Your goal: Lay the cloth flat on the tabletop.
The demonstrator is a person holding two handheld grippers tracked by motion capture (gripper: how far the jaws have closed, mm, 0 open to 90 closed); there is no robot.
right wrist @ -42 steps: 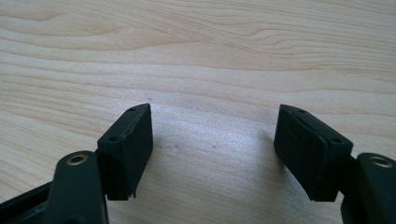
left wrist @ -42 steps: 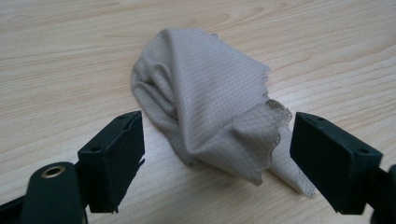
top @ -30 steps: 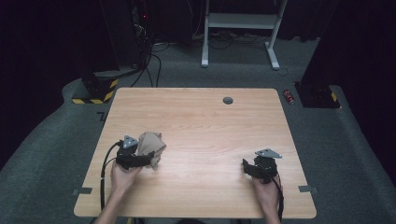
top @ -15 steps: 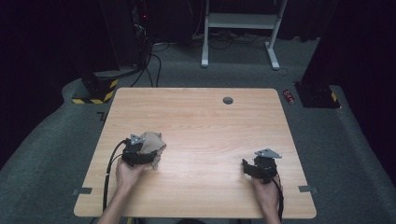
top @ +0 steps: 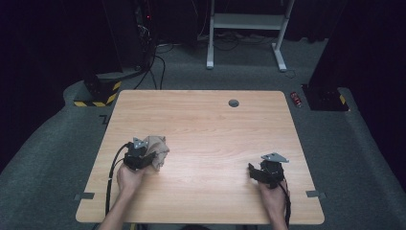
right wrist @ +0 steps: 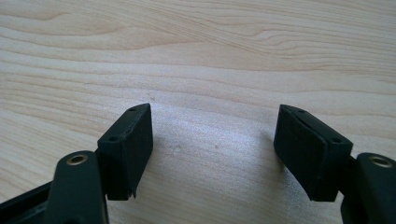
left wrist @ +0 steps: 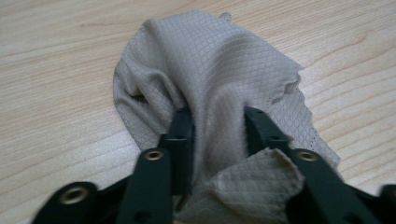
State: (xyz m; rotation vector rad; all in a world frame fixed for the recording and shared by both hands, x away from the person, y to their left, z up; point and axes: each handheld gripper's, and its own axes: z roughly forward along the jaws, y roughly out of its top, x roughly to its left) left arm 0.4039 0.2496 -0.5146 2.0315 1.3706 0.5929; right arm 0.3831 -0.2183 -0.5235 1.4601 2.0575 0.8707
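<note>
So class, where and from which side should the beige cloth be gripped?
Grip the raised fold down the middle of the cloth, coming from its near edge. The fabric bunches into a ridge there, and the left hand-held gripper, jaws just closing, already pinches it.

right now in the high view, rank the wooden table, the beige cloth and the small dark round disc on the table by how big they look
1. light wooden table
2. crumpled beige waffle-weave cloth
3. small dark round disc, though it lies farther from the camera

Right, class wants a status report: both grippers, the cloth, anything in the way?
Left gripper just been closing, fingers pinching a fold of beige cloth. Right gripper open over bare table. Nothing in the way.
</note>
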